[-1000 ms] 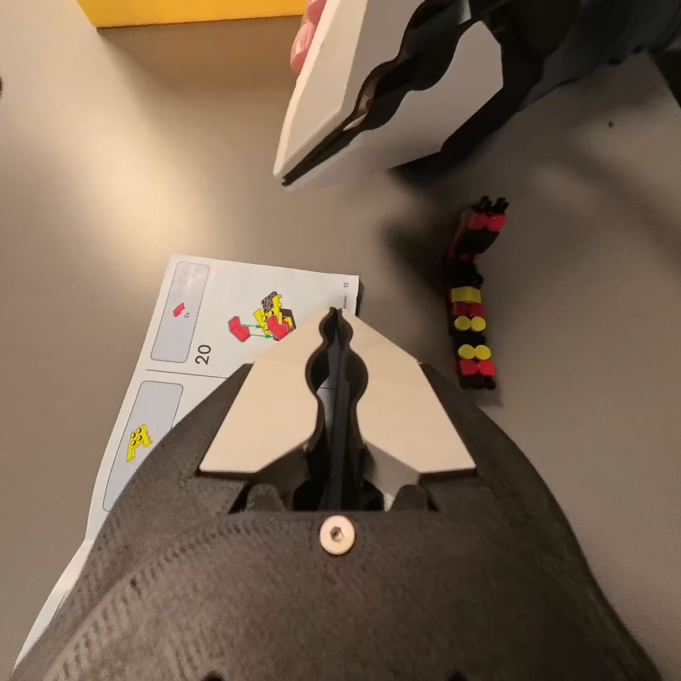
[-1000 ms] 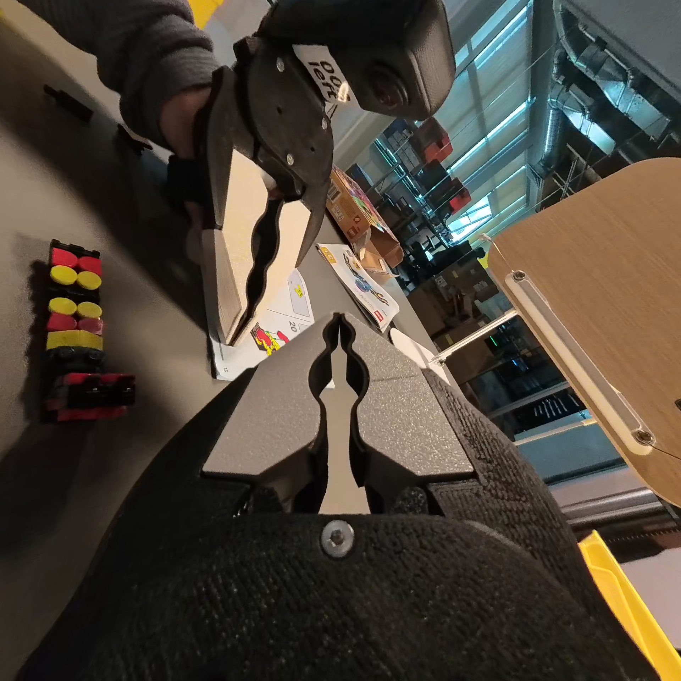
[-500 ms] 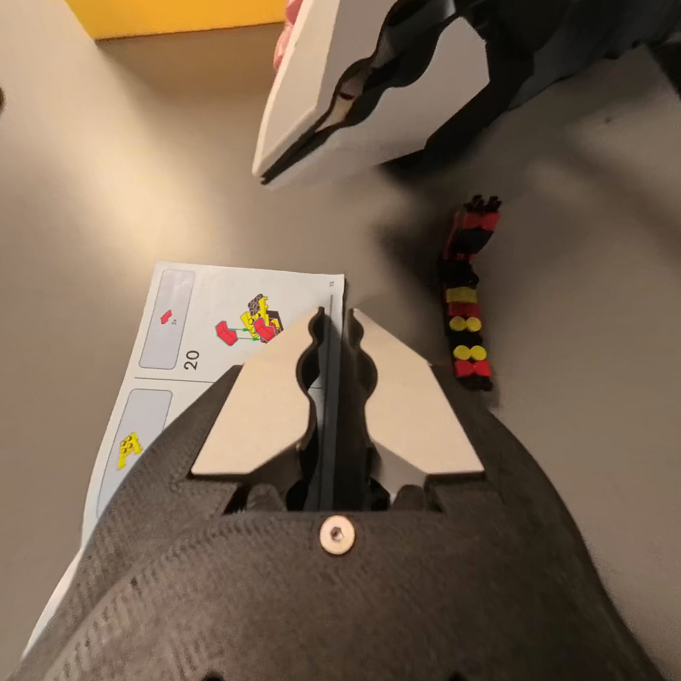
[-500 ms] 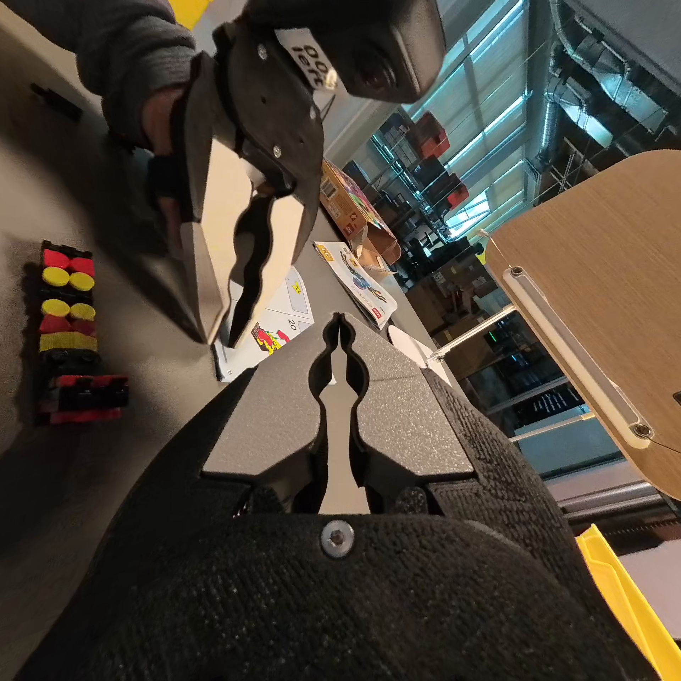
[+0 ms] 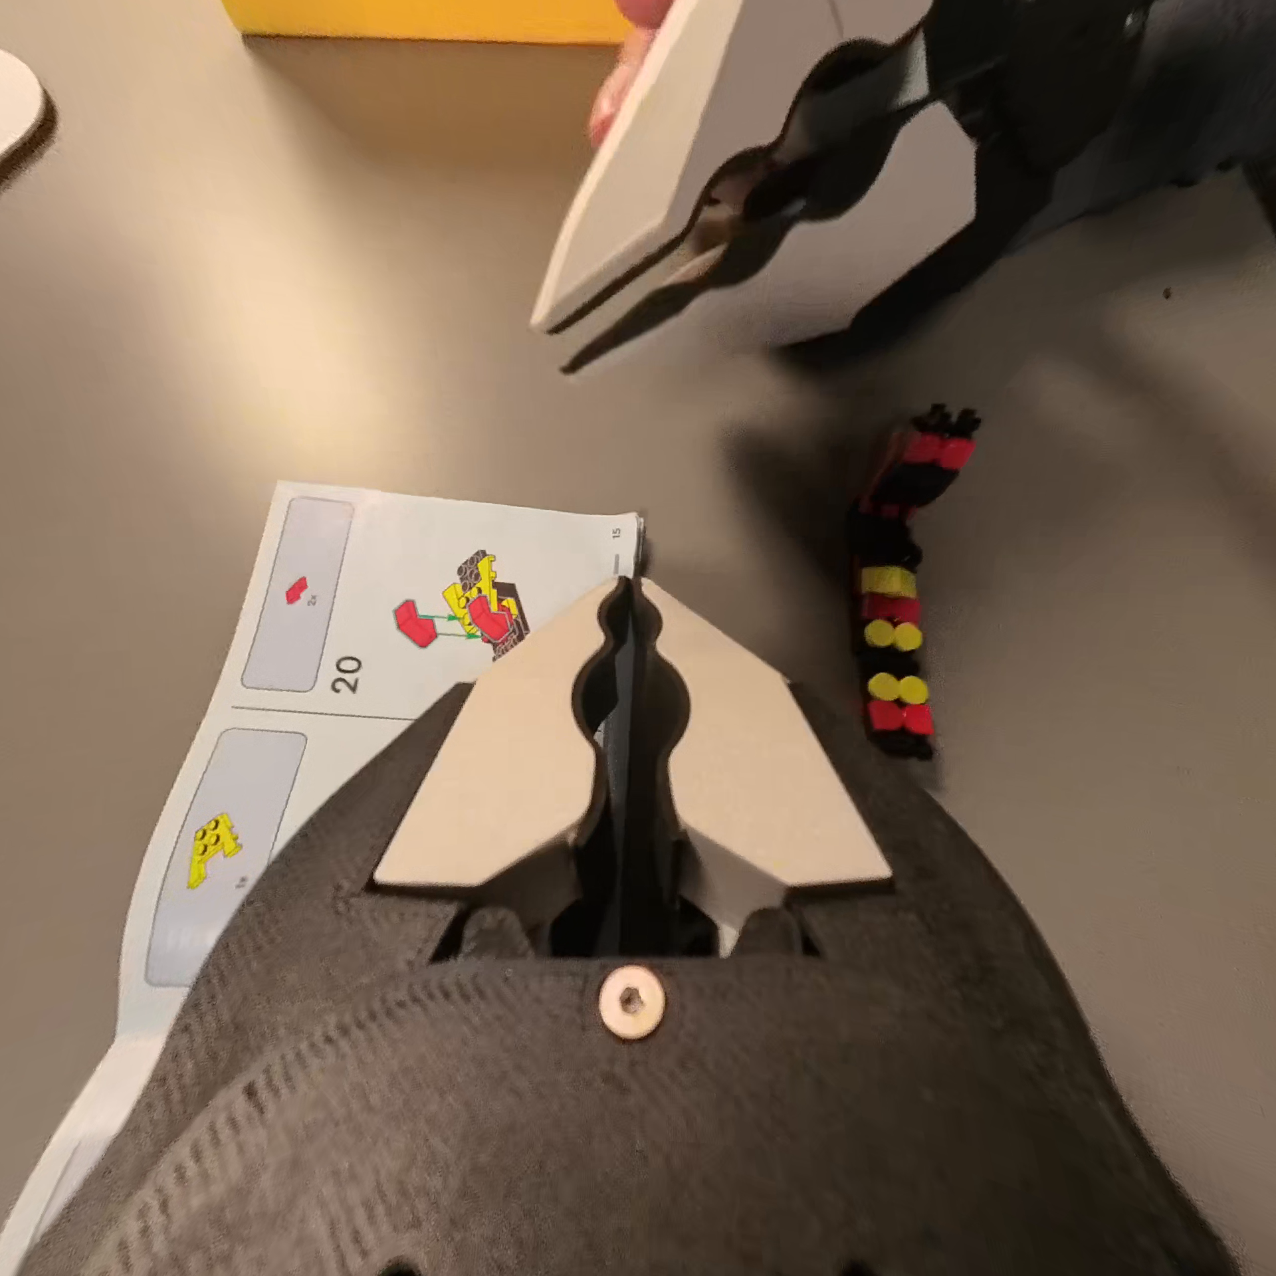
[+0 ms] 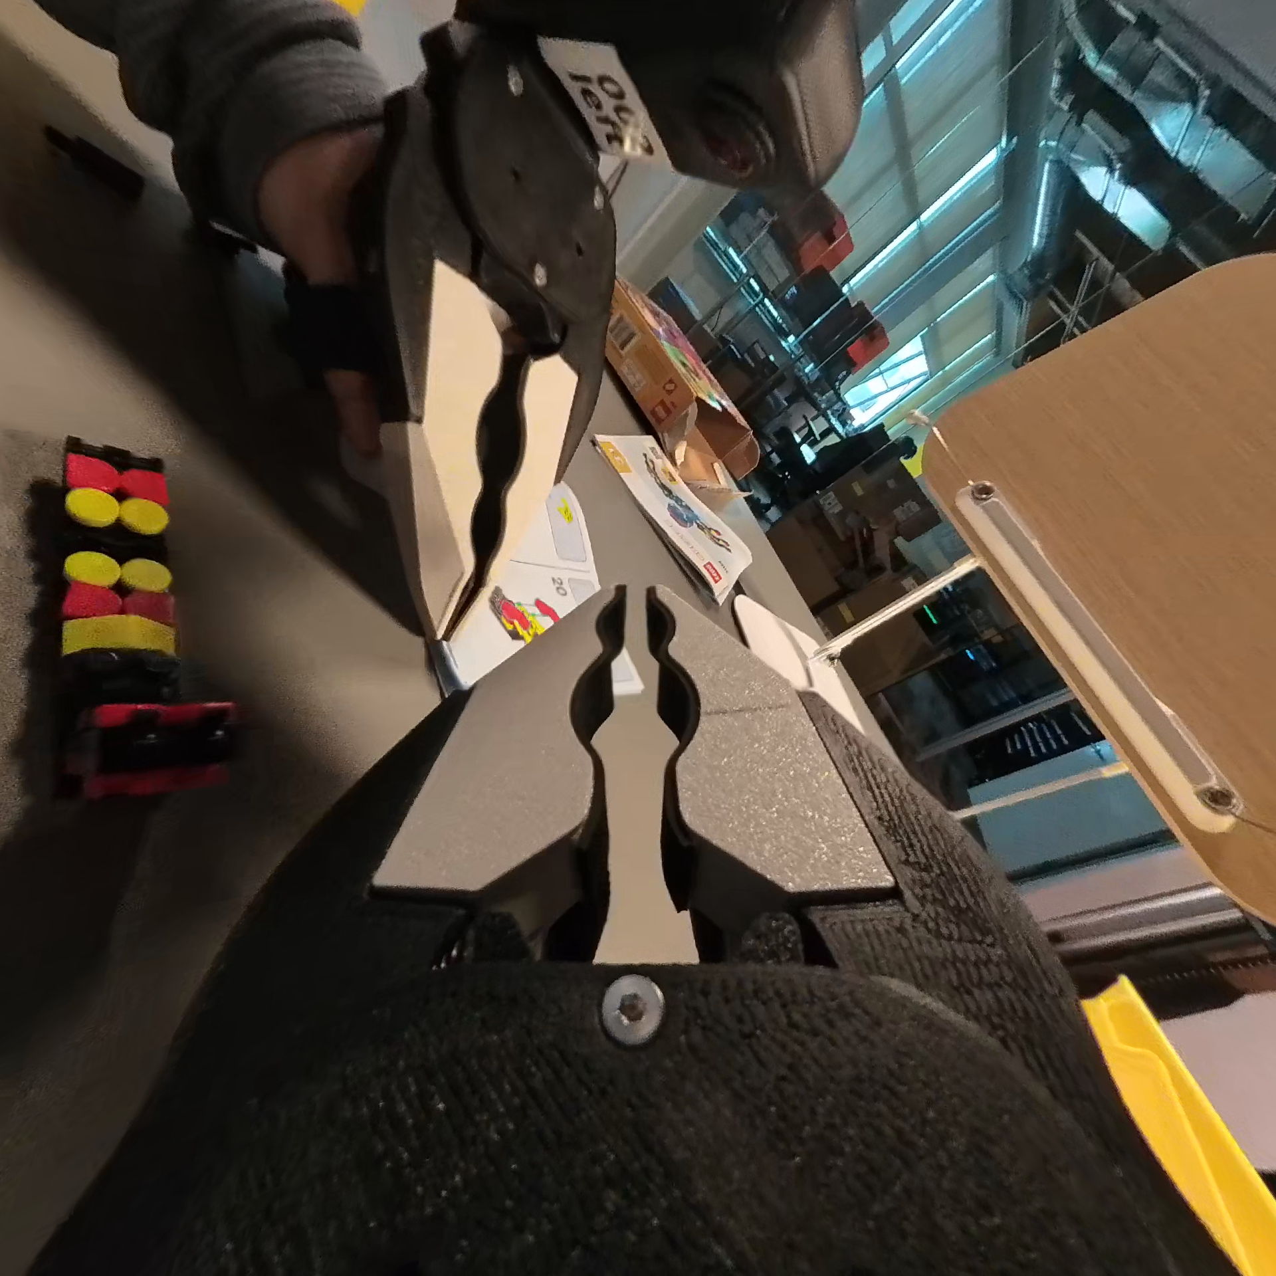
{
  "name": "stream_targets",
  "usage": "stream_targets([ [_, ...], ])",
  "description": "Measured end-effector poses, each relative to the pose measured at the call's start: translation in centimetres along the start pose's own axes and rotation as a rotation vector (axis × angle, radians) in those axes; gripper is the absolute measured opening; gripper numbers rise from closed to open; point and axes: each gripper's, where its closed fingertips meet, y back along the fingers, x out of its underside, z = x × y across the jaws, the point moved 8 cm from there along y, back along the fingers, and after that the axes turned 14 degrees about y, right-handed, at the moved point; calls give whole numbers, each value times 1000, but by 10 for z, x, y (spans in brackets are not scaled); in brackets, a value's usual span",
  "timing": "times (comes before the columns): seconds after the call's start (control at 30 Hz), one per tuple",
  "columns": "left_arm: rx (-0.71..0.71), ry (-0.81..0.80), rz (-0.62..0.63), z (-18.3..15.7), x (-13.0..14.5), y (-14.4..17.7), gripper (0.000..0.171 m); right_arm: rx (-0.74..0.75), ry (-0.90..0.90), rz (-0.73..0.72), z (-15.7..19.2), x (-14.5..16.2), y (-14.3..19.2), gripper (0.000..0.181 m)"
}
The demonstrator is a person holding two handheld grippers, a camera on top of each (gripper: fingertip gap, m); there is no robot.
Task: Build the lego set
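A long lego model [image 5: 894,607] of black, red and yellow pieces lies flat on the grey table; it also shows in the right wrist view [image 6: 117,607]. An open instruction booklet [image 5: 387,607] lies left of it. My left gripper [image 5: 632,587] is shut with its tips right on the booklet's right edge, and it seems to pinch the page there. The right wrist view shows its tips [image 6: 449,628] at the booklet's [image 6: 552,594] corner. My right gripper [image 6: 636,594] is empty with a narrow gap between its tips. It hovers above the table beyond the model [image 5: 556,345].
A yellow bin [image 5: 428,21] stands at the far edge. A second booklet [image 6: 683,525] and an opened cardboard box [image 6: 663,373] lie farther along the table. A white disc [image 6: 766,635] lies near them. A wooden board [image 6: 1105,518] stands to the right. Left tips to right tips: about 7 centimeters.
My left gripper's jaws parted a little half a second ago and have closed again at the booklet's edge. My right gripper's tips have parted slightly. The model has not moved.
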Motion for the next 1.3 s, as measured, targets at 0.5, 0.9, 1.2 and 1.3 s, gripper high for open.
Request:
stream_targets([
  [0.5, 227, 291, 10, 18, -4, 4, 0, -269, -8, -18, 12, 7, 1, 17],
  [0.9, 236, 303, 10, 19, -5, 4, 0, -481, -104, -2, 19, 13, 0, 17],
  [1.2, 237, 305, 10, 20, -5, 4, 0, -478, -109, 10, 19, 13, -2, 13],
  [1.3, 239, 308, 11, 20, -5, 4, 0, -478, -106, 13, 20, 13, -2, 11],
])
